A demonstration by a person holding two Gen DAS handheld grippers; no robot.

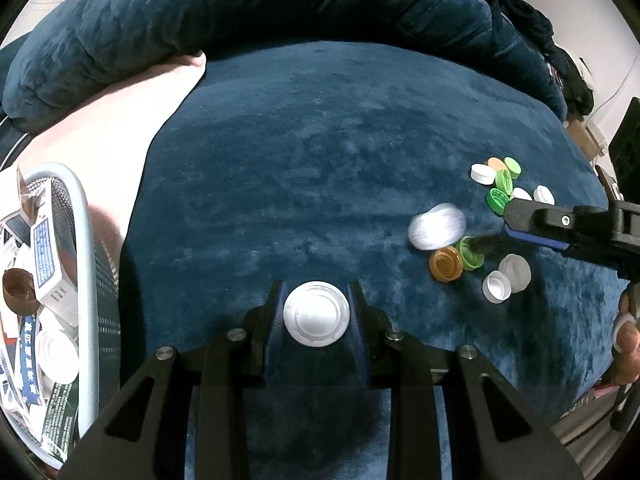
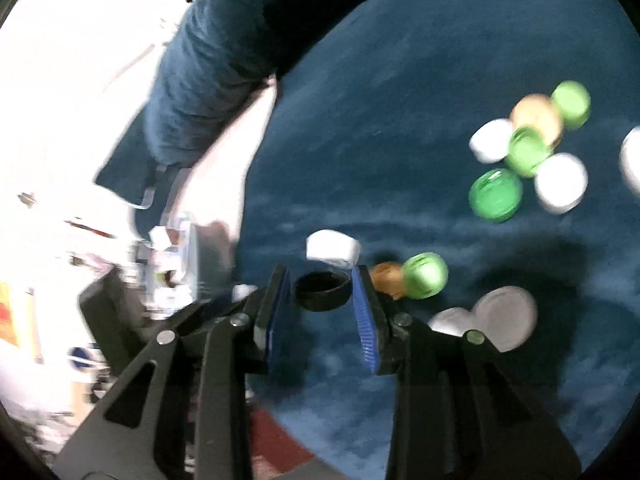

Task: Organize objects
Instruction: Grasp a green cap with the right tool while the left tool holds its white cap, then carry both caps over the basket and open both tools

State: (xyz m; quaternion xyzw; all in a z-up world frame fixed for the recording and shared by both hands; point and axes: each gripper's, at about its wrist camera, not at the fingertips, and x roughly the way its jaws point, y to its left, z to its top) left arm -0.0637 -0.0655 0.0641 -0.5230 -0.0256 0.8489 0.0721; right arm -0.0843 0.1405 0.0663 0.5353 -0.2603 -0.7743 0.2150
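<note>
My left gripper (image 1: 316,294) is shut on a white round cap (image 1: 316,314), held a little above the blue plush surface (image 1: 300,160). In the right wrist view my right gripper (image 2: 320,278) is shut on a black cap (image 2: 321,291), its blue pads pressing both sides. Just beyond it lie a white cap (image 2: 332,247), an orange cap (image 2: 387,278) and a green cap (image 2: 425,276). In the left wrist view the right gripper (image 1: 506,224) reaches in from the right, above a brown cap (image 1: 445,264) and a blurred white cap (image 1: 436,226).
A pale mesh basket (image 1: 86,240) with packets and caps stands at the left edge. More green, white and orange caps (image 1: 498,180) lie clustered at the far right. Two translucent caps (image 1: 506,280) sit near the right gripper. A blue cushion (image 1: 240,12) borders the back.
</note>
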